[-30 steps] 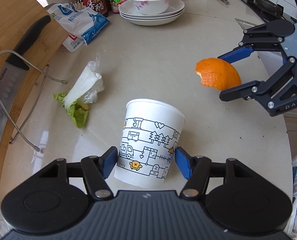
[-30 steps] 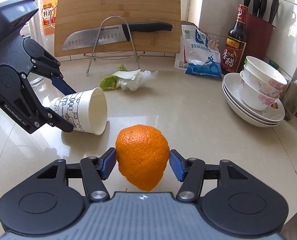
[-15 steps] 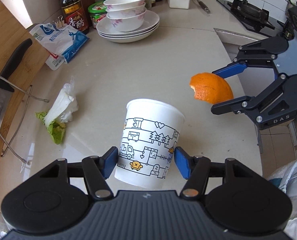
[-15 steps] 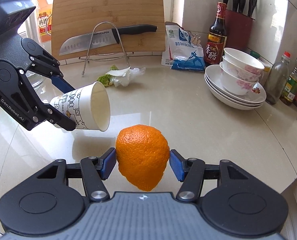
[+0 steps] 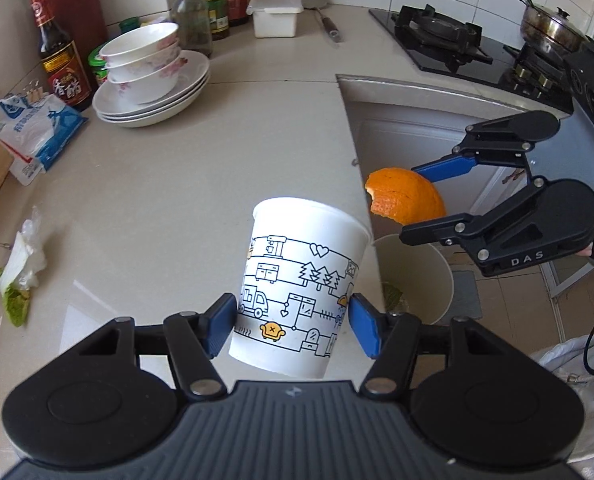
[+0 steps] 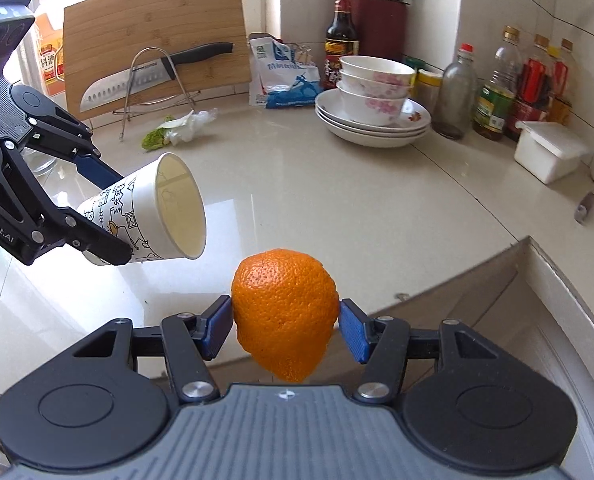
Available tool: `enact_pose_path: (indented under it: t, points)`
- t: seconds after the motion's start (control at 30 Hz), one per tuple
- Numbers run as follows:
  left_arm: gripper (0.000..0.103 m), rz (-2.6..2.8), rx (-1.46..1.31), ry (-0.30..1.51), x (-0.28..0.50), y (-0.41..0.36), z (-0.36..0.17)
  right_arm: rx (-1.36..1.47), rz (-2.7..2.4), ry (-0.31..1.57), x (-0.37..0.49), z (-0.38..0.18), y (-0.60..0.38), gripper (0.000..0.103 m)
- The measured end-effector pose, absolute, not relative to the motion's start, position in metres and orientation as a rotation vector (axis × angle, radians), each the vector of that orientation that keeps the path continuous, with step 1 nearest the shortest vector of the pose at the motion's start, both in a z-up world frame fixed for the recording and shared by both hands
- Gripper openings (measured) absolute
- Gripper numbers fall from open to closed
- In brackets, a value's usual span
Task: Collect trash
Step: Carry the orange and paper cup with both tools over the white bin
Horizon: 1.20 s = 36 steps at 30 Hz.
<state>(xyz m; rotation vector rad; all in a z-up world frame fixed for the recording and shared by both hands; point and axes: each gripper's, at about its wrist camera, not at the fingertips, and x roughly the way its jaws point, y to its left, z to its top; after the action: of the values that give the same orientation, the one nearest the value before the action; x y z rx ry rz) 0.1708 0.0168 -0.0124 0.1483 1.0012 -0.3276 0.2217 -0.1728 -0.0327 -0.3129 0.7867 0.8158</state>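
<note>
We were carrying: left gripper (image 5: pixel 293 320) pinched the paper cup (image 5: pixel 301 292), right gripper (image 6: pixel 285 326) pinched the orange peel (image 6: pixel 285 312), near the counter's edge. Next, probably, release over the bin (image 5: pixel 437 268) below.

Bright window daylight glares off the counter (image 6: pixel 337 208); fisheye bends edges, focus sharp.

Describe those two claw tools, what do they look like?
Both the left gripper and the right gripper are black linkages with silver rivets, blue fingers, round side discs and a ribbed grey body. The right one bears white lettering "DAS".
</note>
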Motion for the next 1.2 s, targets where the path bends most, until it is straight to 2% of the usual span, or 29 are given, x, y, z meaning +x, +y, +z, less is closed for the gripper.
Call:
enact_pose_path:
  t: [0.3,0.63,1.2]
  points:
    - [0.061,-0.413,0.132,0.975,0.183,-0.059,-0.014,-0.254,0.640,0.836,0.209,-0.051,-0.260,0.063]
    - [0.061,-0.429,0.126,0.970,0.199,-0.127,-0.028,-0.219,0.503,0.985,0.216,-0.127,-0.324,0.063]
    - [0.061,-0.310,0.077,1.056,0.239,-0.198,-0.107,-0.153,0.454,1.127,0.256,-0.231,-0.352,0.063]
